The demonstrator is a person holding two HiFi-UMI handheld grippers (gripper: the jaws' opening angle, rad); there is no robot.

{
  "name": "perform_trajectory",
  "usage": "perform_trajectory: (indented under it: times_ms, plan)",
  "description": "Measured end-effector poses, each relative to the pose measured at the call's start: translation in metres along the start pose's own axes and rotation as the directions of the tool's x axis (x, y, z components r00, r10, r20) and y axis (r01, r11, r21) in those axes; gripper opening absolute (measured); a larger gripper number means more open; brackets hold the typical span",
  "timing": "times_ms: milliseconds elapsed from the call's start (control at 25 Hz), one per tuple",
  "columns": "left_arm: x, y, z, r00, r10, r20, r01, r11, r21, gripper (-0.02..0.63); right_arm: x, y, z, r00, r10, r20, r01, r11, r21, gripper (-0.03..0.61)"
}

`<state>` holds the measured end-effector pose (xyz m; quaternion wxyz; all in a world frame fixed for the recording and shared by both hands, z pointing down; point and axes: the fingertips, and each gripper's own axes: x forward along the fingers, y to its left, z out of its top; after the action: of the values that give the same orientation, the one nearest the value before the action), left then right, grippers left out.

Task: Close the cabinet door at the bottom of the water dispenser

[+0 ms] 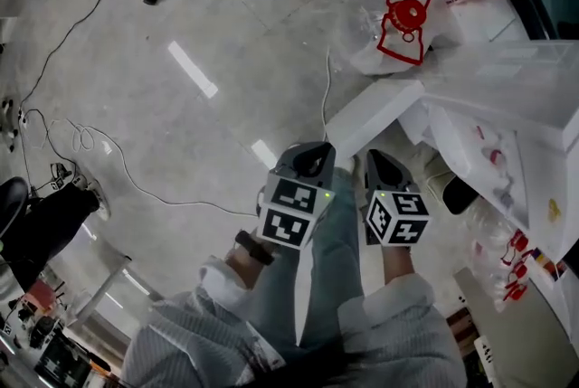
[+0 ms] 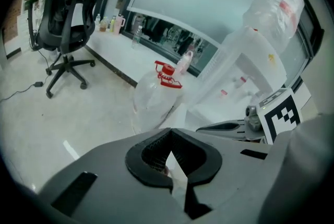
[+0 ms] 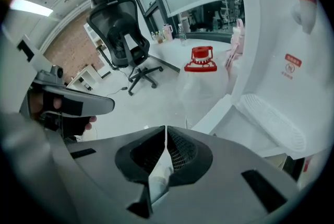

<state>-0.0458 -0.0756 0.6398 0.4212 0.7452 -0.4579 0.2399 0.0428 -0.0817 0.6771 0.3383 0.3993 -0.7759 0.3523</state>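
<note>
The white water dispenser stands at the right, and its bottom cabinet door swings open toward the floor space. In the right gripper view the door's edge lies just beyond the jaws, left of the open cabinet and the ribbed drip tray. Both grippers hang side by side in front of the door, apart from it. My left gripper is shut with nothing in it, jaw tips meeting. My right gripper is also shut and empty.
An empty clear water jug with a red cap and handle lies on the floor beyond the door. A black office chair stands at the far left. Cables trail across the pale floor. The person's legs are below the grippers.
</note>
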Motion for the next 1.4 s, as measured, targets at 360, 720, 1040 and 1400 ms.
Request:
perform_trajectory:
  times_ms: [360,720,1040,1400]
  plan:
    - [0.030,0.018,-0.040,0.996,0.004,-0.092,-0.005,1.000,-0.014,0.011,0.040,-0.003,-0.056,0.992,-0.027,-0.121,0.032,0.999,0.041,0.017]
    - [0.053,0.039,-0.075,0.980,0.018,-0.196,-0.020,1.000,-0.008,0.011,0.063,-0.001,-0.077,0.984,-0.019,-0.179,0.031,0.997,0.064,0.017]
    - [0.046,0.062,-0.100,0.966,0.043,-0.255,-0.049,0.999,-0.019,0.011,0.071,0.000,-0.089,0.970,-0.070,-0.232,0.103,0.986,0.134,0.108]
    - [0.035,0.081,-0.095,0.973,0.052,-0.223,-0.062,0.997,-0.035,0.011,0.085,0.002,-0.106,0.947,-0.093,-0.308,0.178,0.949,0.261,0.221]
